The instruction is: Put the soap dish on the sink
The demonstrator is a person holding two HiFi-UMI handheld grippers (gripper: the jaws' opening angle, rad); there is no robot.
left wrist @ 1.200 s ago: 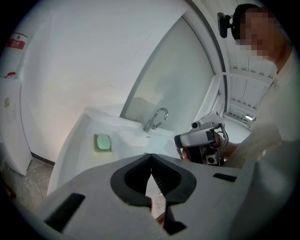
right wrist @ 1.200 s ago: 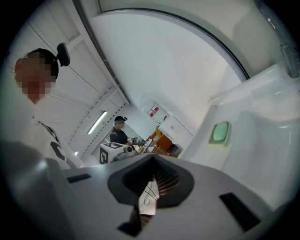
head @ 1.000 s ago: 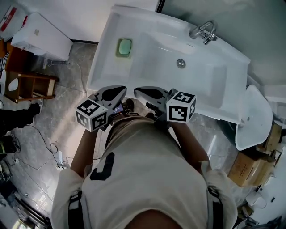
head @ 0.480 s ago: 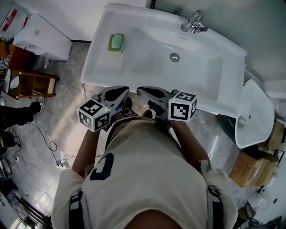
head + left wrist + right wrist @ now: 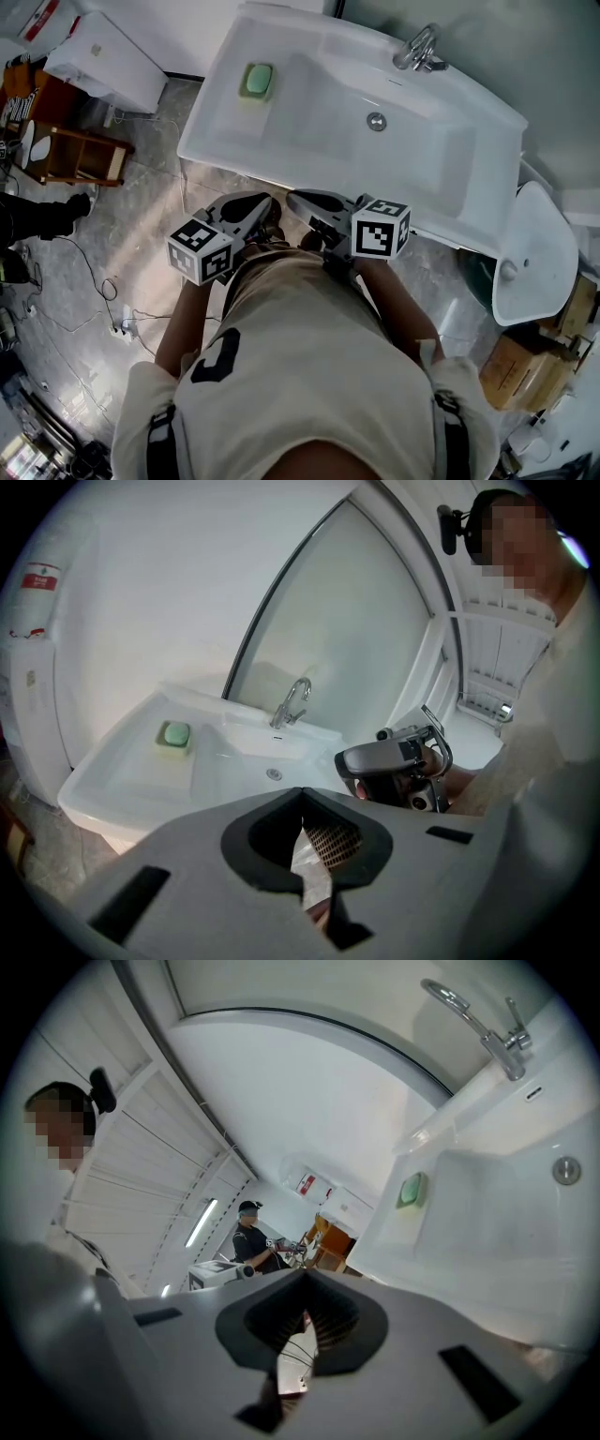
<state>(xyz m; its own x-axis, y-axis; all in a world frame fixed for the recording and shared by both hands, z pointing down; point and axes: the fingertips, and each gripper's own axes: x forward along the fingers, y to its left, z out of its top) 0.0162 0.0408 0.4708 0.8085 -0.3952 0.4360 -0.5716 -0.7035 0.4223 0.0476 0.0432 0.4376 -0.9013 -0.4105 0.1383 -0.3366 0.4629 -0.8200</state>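
Pressed together tip to tip, nothing pinched between them: jaws of the left gripper, seen along its own grey fingers. Likewise closed and empty, the jaws of the right gripper. Both held low at the waist of the person in the beige shirt, side by side, just short of the near rim of the white rectangular ceramic sink and pointing toward it.

On the sink's flat left ledge, toward the back wall: the small pale green rectangular soap dish, well apart from both grippers and touched by neither. Between grippers and dish, the sink's near rim and a stretch of bare white ledge.

At the sink's back rim, a chrome mixer tap. In the bowl below it, a round metal drain.

Left of the sink, a white boxy appliance by the wall and a brown wooden shelf stand on the grey marbled floor, thin cables trailing close by. Right of the sink, a white oval ceramic basin and, nearer the camera, a brown cardboard box. Far beyond the sink's left end in the right gripper view, a second person in dark clothes.
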